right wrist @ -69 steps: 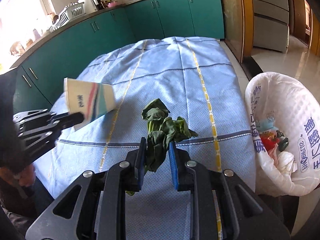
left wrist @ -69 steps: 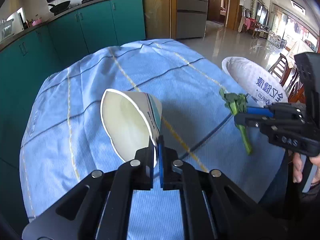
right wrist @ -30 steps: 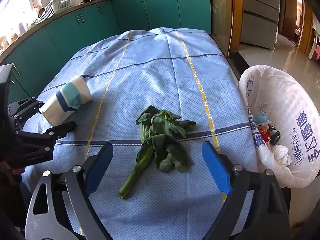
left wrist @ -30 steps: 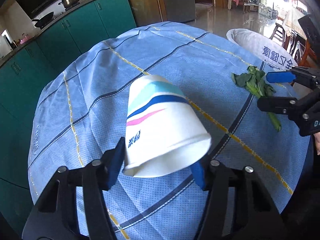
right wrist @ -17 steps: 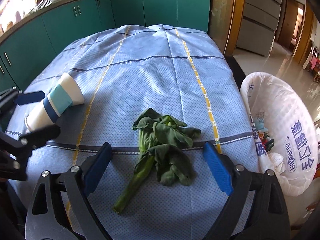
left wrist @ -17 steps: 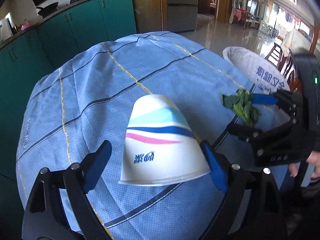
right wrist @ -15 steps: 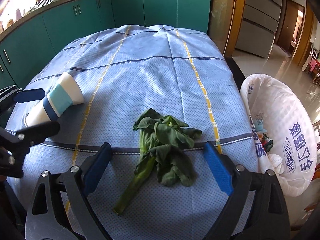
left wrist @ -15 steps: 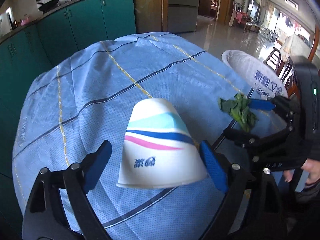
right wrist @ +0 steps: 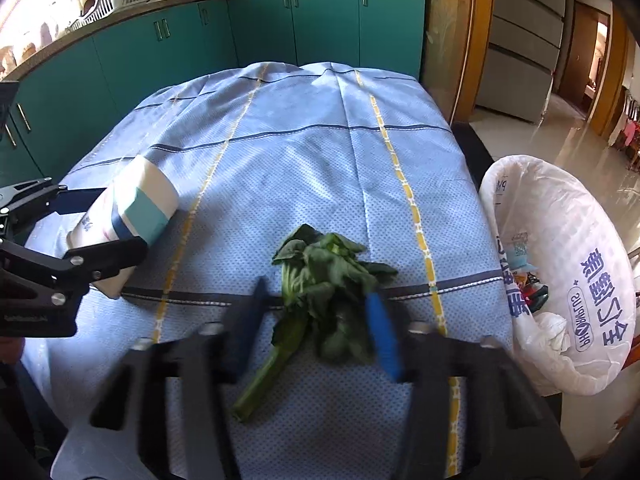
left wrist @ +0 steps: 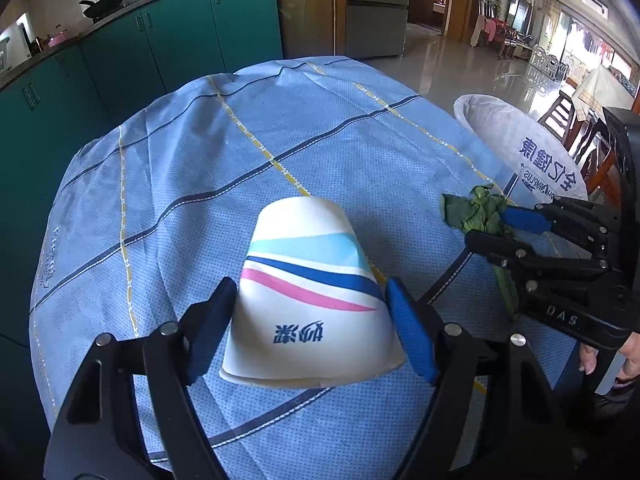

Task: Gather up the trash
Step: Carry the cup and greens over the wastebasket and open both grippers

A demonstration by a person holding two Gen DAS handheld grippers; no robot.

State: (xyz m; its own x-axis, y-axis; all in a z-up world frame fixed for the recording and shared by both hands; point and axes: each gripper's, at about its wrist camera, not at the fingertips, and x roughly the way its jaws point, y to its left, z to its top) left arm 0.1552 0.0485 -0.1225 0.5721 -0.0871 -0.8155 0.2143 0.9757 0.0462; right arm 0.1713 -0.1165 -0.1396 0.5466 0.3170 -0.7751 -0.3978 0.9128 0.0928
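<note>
White paper cup with blue and pink stripes [left wrist: 312, 296] lies on its side on blue-clothed tabletop [right wrist: 304, 160]. Left hand-held gripper [left wrist: 310, 330] spread, straddling it: light, crushable, grip mid-wall gently. Right hand-held gripper [right wrist: 316, 334] spread around limp green leafy vegetable [right wrist: 320, 292]; take the stem.

On the tabletop [right wrist: 320, 160] I see the paper cup [right wrist: 128, 220] lying on its side at the left, between the fingers [left wrist: 408, 336] of my left gripper [left wrist: 310, 332]. The leafy vegetable [right wrist: 320, 280] lies to its right, between my right gripper [right wrist: 316, 328] fingers. The trash bag [right wrist: 580, 240] stands beside the tabletop's right edge.
</note>
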